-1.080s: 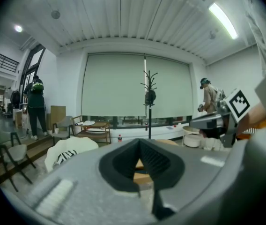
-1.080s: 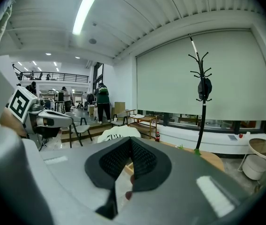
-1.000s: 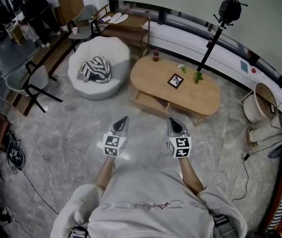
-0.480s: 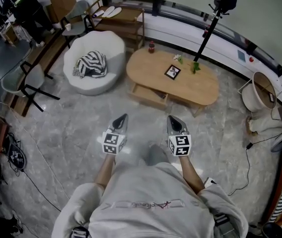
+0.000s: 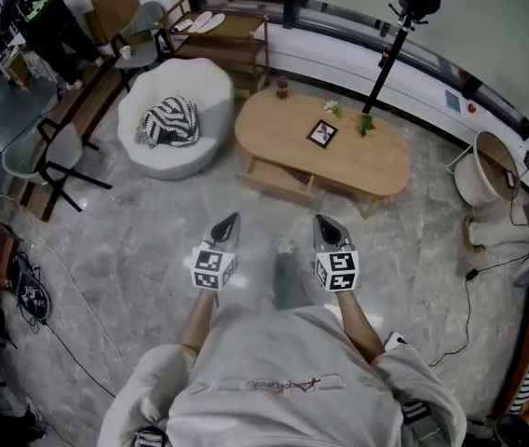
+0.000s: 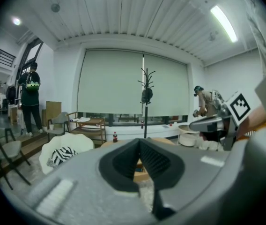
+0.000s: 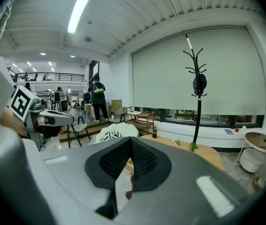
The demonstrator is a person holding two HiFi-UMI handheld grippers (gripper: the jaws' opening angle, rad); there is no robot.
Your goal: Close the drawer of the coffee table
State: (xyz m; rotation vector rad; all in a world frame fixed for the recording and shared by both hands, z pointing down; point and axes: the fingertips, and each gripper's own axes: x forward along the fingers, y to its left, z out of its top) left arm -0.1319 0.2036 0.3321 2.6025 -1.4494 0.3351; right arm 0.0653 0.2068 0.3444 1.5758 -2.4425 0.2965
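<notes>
Jaws pressed together on nothing, the left gripper [image 5: 231, 222] and right gripper [image 5: 326, 224] are held side by side above the floor [image 5: 143, 240], well apart from the coffee table [image 5: 362, 164], whose drawer [image 5: 278, 180] is seen pulled open.

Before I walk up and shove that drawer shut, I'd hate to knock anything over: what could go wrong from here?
1. A bottle, a small frame and a plant stand on the coffee table; a hard shove on the open drawer may topple them.
2. The drawer sits low under the top, and the left gripper and right gripper are shut and well short of it; a push at one corner could skew it.
</notes>
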